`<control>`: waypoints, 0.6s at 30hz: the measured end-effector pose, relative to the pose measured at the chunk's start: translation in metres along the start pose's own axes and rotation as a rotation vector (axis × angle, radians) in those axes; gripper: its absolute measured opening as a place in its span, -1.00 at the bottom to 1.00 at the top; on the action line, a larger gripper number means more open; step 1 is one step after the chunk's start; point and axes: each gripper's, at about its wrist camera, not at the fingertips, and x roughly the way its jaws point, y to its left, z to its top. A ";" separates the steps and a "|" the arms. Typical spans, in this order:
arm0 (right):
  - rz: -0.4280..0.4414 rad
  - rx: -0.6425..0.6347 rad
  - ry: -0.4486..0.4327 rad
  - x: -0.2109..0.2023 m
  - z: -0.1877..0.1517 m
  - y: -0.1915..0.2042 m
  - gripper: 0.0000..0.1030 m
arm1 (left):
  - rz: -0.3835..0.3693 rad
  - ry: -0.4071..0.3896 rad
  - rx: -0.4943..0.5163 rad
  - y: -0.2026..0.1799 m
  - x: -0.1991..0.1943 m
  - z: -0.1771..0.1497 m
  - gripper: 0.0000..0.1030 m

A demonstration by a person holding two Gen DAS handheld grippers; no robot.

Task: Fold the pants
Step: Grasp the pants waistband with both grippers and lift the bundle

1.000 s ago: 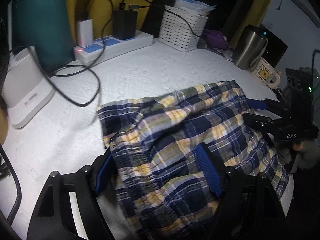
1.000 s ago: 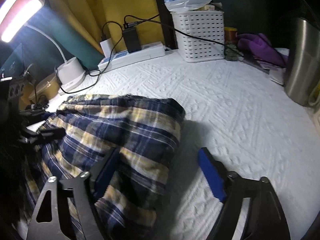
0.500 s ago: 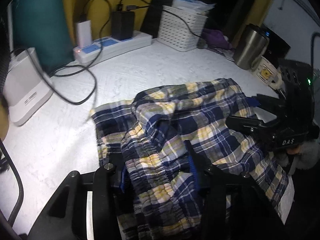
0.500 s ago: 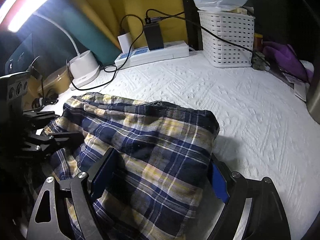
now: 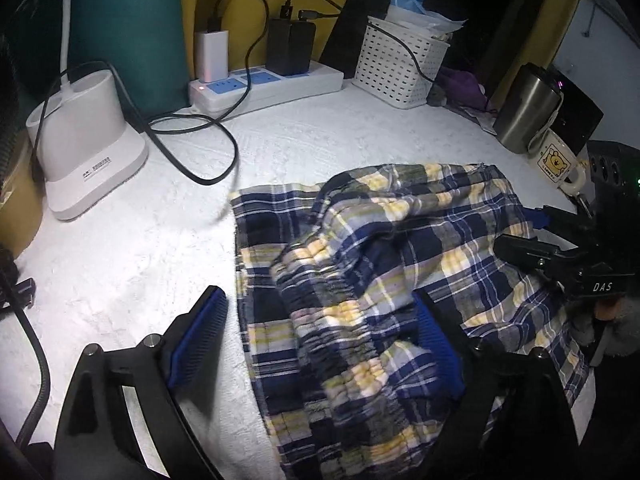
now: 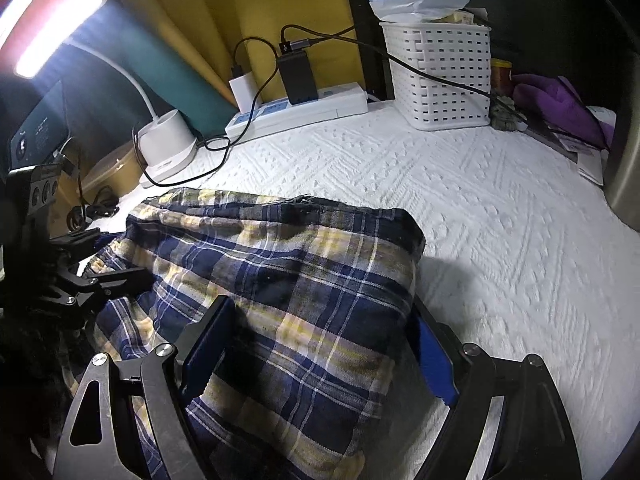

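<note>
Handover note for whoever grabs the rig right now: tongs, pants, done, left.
Left tongs: open, straddling the bunched elastic waistband, not clamped on it.
Right tongs: open, fingers either side of the folded edge at the other end; no pinch visible.
Plaid pants: on the white textured cover, near edge, doubled over into a thick, uneven bundle.
Done: at least one fold is in.
Left: waistband end is rumpled and a single layer sticks out on the power strip side. Probably square that up, flatten, then fold once more if a smaller packet is wanted.
</note>
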 end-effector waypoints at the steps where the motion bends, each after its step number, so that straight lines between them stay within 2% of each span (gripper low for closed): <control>1: 0.004 -0.004 -0.001 -0.001 0.000 0.001 0.60 | -0.018 0.000 0.012 -0.004 -0.001 -0.001 0.39; 3: 0.005 -0.015 0.004 -0.001 -0.001 0.003 0.52 | -0.074 0.004 0.016 -0.011 -0.003 -0.001 0.08; 5: 0.006 -0.022 0.008 0.000 0.000 0.005 0.48 | -0.068 -0.003 0.043 -0.019 -0.001 -0.002 0.07; 7: 0.012 -0.021 0.009 0.002 0.002 0.005 0.41 | -0.067 -0.006 0.055 -0.023 -0.002 -0.002 -0.08; 8: 0.020 -0.017 0.007 0.001 0.002 0.005 0.33 | -0.079 -0.005 0.041 -0.022 -0.002 -0.002 -0.13; 10: 0.044 -0.009 0.006 0.002 0.003 0.004 -0.07 | -0.087 -0.008 0.035 -0.023 -0.003 -0.001 -0.28; 13: 0.054 -0.019 0.001 -0.001 0.004 0.007 -0.47 | -0.081 -0.021 0.054 -0.029 -0.009 -0.003 -0.41; 15: 0.049 -0.021 -0.012 -0.006 0.004 0.011 -0.57 | -0.070 -0.034 0.070 -0.034 -0.014 -0.003 -0.46; 18: 0.034 -0.033 -0.044 -0.020 0.005 0.021 -0.62 | -0.063 -0.068 0.083 -0.041 -0.027 -0.003 -0.48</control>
